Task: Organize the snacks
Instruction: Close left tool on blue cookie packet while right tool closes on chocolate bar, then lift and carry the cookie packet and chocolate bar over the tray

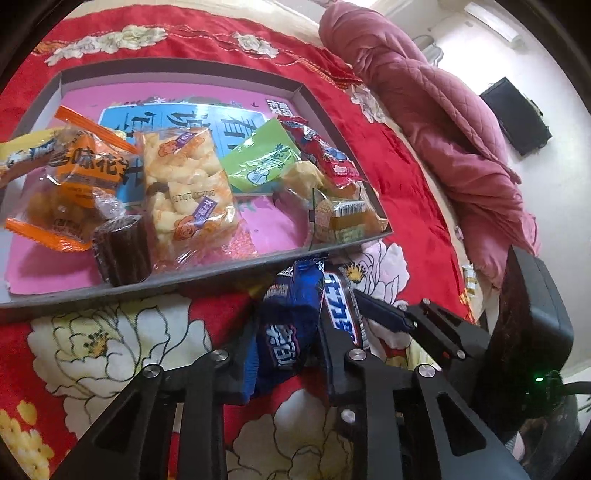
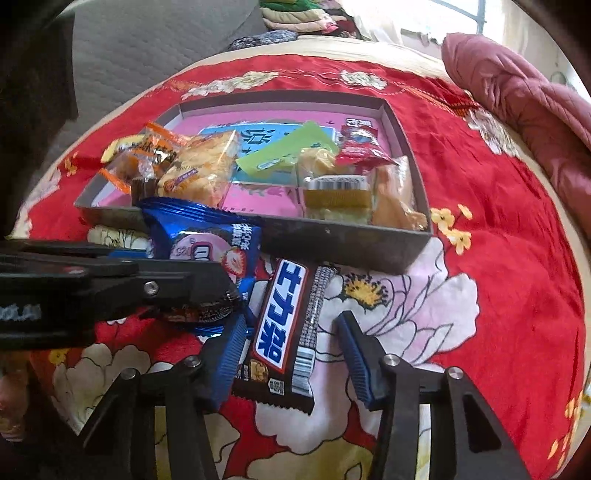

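So the left gripper (image 1: 286,332) is pinching the crinkly blue foil snack pack (image 1: 288,325) just outside the grey cardboard tray's (image 2: 332,236) near edge; the right gripper (image 2: 291,350) is straddling the dark chocolate bar (image 2: 284,332) lengthwise, jaws spread, not gripping yet.

Bright daylight fills both fisheye views, strongest at the upper right, where the window (image 2: 458,14) and pale wall (image 1: 554,122) wash out to near white. Glare glints on the clear snack wrappers (image 1: 188,177). Straight lines bow toward dark, vignetted corners. The right-wrist view is slightly softer; shadows are faint and diffuse.
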`<control>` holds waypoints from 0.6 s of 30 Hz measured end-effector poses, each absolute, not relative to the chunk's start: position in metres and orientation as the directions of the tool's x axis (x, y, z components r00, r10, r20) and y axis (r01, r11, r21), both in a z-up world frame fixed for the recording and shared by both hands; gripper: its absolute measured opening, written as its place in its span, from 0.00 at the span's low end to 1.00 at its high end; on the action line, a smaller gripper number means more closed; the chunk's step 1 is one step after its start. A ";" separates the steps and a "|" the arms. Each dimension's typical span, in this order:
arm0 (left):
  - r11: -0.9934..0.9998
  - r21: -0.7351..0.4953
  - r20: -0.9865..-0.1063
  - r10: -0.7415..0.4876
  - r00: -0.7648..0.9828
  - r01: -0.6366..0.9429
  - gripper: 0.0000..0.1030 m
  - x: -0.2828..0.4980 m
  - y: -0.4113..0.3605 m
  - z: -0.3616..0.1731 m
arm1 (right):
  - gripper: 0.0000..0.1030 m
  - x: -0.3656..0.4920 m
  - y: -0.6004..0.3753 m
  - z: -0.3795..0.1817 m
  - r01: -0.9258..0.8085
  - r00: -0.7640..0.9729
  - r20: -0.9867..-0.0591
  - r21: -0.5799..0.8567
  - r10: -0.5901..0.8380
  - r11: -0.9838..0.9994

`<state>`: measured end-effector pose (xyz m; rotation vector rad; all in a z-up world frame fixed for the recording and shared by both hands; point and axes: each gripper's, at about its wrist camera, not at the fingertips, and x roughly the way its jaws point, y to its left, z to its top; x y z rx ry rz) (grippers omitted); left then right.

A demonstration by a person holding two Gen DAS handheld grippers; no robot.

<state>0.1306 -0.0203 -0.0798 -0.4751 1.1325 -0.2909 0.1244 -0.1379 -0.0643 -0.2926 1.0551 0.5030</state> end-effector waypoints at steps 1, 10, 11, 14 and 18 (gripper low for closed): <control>0.866 -0.500 -0.796 -0.453 0.402 -0.016 0.26 0.129 -0.020 -0.079 | 0.50 0.125 -0.136 -0.065 -0.532 0.400 -0.882 -0.001 0.250 0.847; 0.867 -0.498 -0.790 -0.443 0.424 -0.021 0.23 0.120 -0.013 -0.071 | 0.30 0.131 -0.138 -0.061 -0.545 0.384 -0.872 0.052 0.304 0.837; 0.866 -0.499 -0.789 -0.443 0.425 -0.023 0.23 0.119 -0.012 -0.070 | 0.30 0.131 -0.140 -0.059 -0.543 0.377 -0.868 0.076 0.323 0.837; 0.865 -0.500 -0.786 -0.437 0.437 -0.035 0.23 0.115 -0.005 -0.065 | 0.30 0.129 -0.144 -0.052 -0.543 0.353 -0.851 0.151 0.388 0.826; 0.864 -0.502 -0.775 -0.425 0.469 -0.046 0.23 0.108 0.007 -0.049 | 0.29 0.119 -0.145 -0.042 -0.561 0.352 -0.828 0.188 0.437 0.806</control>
